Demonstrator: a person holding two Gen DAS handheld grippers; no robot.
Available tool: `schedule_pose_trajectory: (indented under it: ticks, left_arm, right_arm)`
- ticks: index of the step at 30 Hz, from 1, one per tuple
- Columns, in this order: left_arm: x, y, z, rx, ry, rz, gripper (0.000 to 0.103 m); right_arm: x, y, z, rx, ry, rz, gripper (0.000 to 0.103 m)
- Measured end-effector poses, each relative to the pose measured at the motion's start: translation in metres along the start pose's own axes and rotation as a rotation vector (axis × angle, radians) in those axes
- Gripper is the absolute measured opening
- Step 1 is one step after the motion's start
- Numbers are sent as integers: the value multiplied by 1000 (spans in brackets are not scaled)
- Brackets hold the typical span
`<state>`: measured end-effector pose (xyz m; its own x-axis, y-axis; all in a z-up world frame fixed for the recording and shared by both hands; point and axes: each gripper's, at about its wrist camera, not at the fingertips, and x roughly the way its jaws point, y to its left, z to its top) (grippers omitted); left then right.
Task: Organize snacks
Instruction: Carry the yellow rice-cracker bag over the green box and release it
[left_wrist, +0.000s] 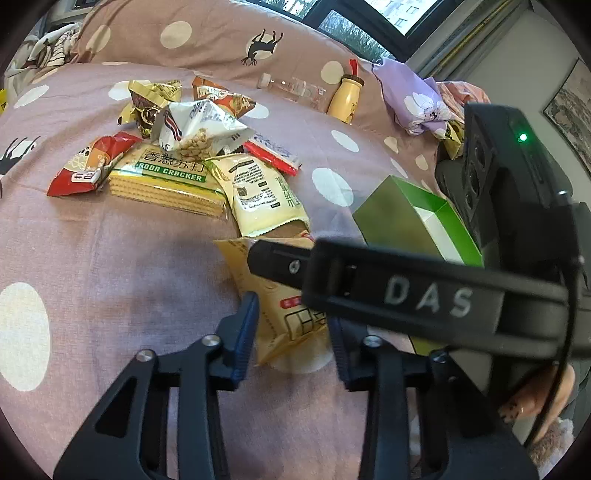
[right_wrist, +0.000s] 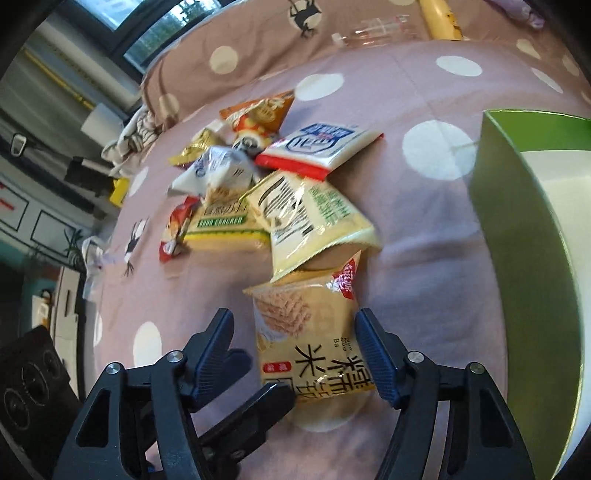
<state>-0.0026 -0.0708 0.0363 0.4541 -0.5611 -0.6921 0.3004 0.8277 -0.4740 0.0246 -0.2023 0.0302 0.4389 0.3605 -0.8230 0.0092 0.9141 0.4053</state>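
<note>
Both grippers straddled the tan rice-cracker packet (right_wrist: 306, 332) lying on the polka-dot bed (left_wrist: 110, 258), just left of the green box (left_wrist: 402, 218). The right gripper (right_wrist: 295, 354) stood part open, pads beside the packet. Whether the left gripper (left_wrist: 295, 332), nearly closed, pinched it was unclear.

Polka-dot bed (left_wrist: 110, 266), snack packets (left_wrist: 173, 173), green box (left_wrist: 399, 218), perhaps a bottle (left_wrist: 295, 88)
</note>
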Motion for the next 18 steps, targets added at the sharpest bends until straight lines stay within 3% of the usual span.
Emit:
schedule_pose_trajectory:
  ticks: [3, 9, 13, 18]
  left_arm:
    - [3, 1, -1, -2, 3, 25, 22]
    - [-8, -12, 3, 35, -34, 13, 20]
    - [-24, -38, 9, 121, -110, 7, 20]
    - [-35, -82, 20, 221, -162, -59, 20]
  right_arm:
    - [3, 0, -3, 5, -1, -42, 58]
    - [-10, -4, -6, 54, -45, -31, 54]
    - [-42, -2, -8, 53, -139, -21, 54]
    - [-96, -8, -13, 67, -290, -43, 54]
